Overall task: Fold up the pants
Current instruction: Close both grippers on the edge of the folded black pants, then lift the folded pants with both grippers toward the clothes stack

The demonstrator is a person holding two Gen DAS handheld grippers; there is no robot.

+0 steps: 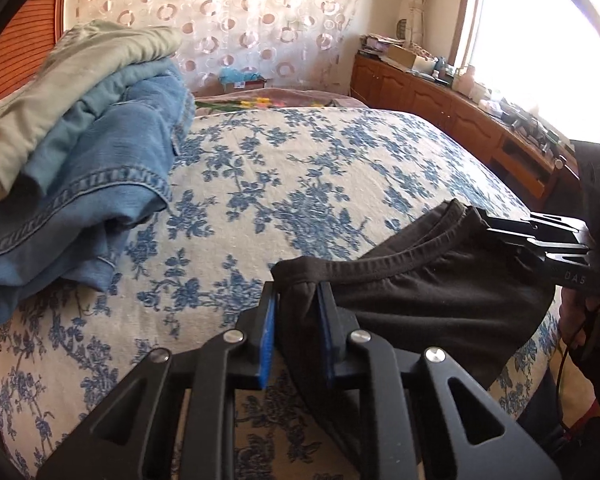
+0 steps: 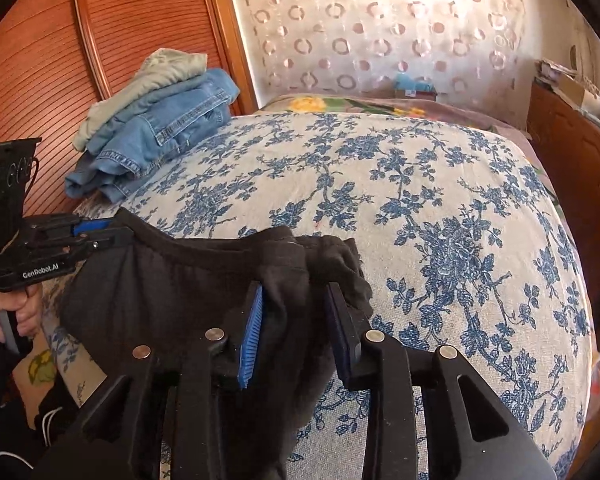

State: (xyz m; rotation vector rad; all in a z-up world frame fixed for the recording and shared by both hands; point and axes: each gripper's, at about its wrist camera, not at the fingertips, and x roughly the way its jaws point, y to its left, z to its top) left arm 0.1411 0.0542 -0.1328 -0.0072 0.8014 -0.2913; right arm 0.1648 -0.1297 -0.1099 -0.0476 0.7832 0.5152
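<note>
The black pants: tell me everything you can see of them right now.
The black pants look like soft, matte knit fabric with a stitched band along the top edge. They hang lifted above the flowered bedspread, stretched between both grippers, the band sagging in a shallow curve. The left gripper pinches one bunched corner between its blue pads; the right gripper has the other bunched end between its fingers. The rest drapes down out of view.

Both grippers are black with blue ribbed pads (image 2: 251, 336) and silver rivets (image 1: 234, 336). White "GenRobot.AI" lettering (image 2: 46, 273) marks one side.
</note>
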